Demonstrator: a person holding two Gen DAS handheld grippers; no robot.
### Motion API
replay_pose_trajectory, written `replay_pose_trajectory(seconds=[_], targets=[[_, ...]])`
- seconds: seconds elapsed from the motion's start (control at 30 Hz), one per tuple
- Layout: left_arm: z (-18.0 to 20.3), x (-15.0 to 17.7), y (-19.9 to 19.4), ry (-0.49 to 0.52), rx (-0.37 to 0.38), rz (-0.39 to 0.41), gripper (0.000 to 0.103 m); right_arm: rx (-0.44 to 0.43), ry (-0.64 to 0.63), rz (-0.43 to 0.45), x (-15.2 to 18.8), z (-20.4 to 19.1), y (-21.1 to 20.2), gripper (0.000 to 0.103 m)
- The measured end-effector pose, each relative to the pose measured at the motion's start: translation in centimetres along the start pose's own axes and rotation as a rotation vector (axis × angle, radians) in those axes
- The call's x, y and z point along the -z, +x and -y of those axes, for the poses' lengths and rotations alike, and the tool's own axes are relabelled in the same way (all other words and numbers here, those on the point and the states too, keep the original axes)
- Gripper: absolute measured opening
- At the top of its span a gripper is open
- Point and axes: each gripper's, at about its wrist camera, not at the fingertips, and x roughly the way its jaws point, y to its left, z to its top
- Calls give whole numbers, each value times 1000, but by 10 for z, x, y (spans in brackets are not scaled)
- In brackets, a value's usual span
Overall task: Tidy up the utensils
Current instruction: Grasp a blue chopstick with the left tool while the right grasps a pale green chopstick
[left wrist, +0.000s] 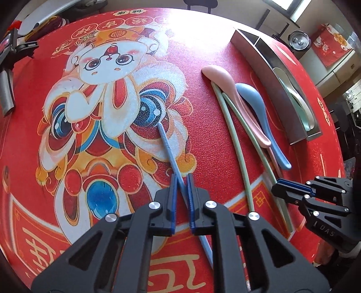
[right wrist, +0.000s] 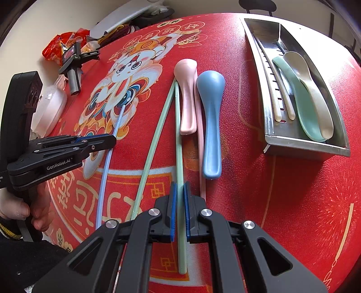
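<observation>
My left gripper (left wrist: 181,180) is closed around a light blue chopstick (left wrist: 168,147) lying on the red tablecloth; it also shows in the right wrist view (right wrist: 106,157). My right gripper (right wrist: 179,188) is closed around a green chopstick (right wrist: 179,139); a second green chopstick (right wrist: 155,137) lies beside it. A pink spoon (right wrist: 188,97), a blue spoon (right wrist: 211,119) and a pink chopstick (right wrist: 200,144) lie just ahead. The metal tray (right wrist: 304,144) at the right holds a green spoon (right wrist: 300,101), a cream spoon (right wrist: 311,90) and two cream chopsticks (right wrist: 274,94).
A black camera mount (right wrist: 72,60), a white dish (right wrist: 49,106) and snack packets (right wrist: 61,45) sit at the table's far left. A chair (right wrist: 257,6) stands beyond the far edge. The table edge curves off to the right.
</observation>
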Motion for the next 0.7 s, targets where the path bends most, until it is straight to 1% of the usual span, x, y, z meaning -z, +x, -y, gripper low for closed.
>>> replay_pose_trajectory(seconds=[0.17, 0.27, 0.37, 0.43, 0.47, 0.53, 0.6, 0.7], targets=[[-5, -13, 4, 5, 2, 4, 11, 1, -1, -1, 0, 0, 0, 7], [-1, -15, 3, 3, -8, 4, 11, 2, -1, 0, 0, 0, 0, 7], [3, -14, 2, 22, -23, -11, 13, 3, -1, 1, 0, 0, 0, 7], [6, -8, 0, 38, -10, -24, 24, 3, 0, 1, 0, 0, 0, 7], [8, -4, -2, 52, -11, -29, 25, 2, 1, 1, 0, 0, 0, 7], [13, 5, -4, 81, -25, -37, 25, 2, 0, 0, 0, 0, 0, 7], [13, 11, -5, 84, -34, -42, 25, 3, -1, 0, 0, 0, 0, 7], [12, 15, -6, 77, -56, -41, 19, 12, -5, -2, -1, -1, 0, 7]])
